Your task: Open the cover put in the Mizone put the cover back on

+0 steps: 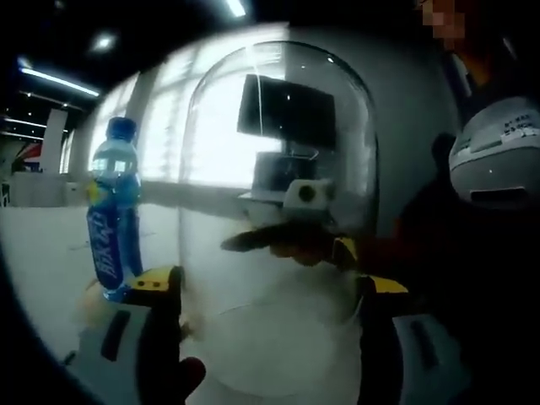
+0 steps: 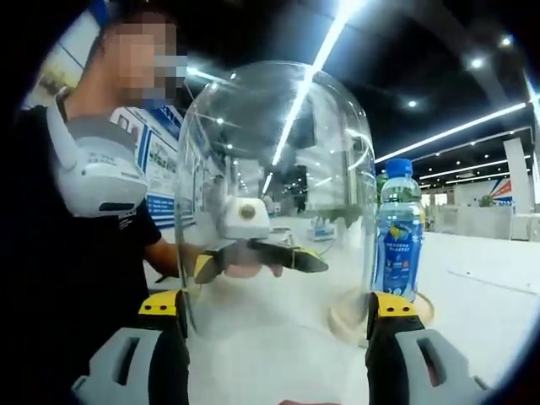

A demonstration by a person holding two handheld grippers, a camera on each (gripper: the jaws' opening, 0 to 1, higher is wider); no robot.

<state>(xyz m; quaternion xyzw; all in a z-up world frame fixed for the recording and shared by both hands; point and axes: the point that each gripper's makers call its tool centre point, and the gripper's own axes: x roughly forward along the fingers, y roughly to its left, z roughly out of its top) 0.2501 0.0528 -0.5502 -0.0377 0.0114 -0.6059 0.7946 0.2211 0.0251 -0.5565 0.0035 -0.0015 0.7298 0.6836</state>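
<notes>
Both grippers, left gripper [image 1: 266,295] and right gripper [image 2: 278,316], hold the clear dome cover [image 2: 278,194] from opposite sides, fingers clamped on its wall. Mizone bottle [image 2: 399,232] stands beside it on a round base [image 2: 422,310] on the counter [image 2: 481,278]. Cover looks lifted off; re-covering remains.

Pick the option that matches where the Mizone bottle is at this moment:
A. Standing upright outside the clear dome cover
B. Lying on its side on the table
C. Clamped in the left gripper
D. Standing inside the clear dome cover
A: the Mizone bottle stands upright on the white table beside the clear dome cover, outside its wall, and in the left gripper view it again stands clear of the cover.
</notes>
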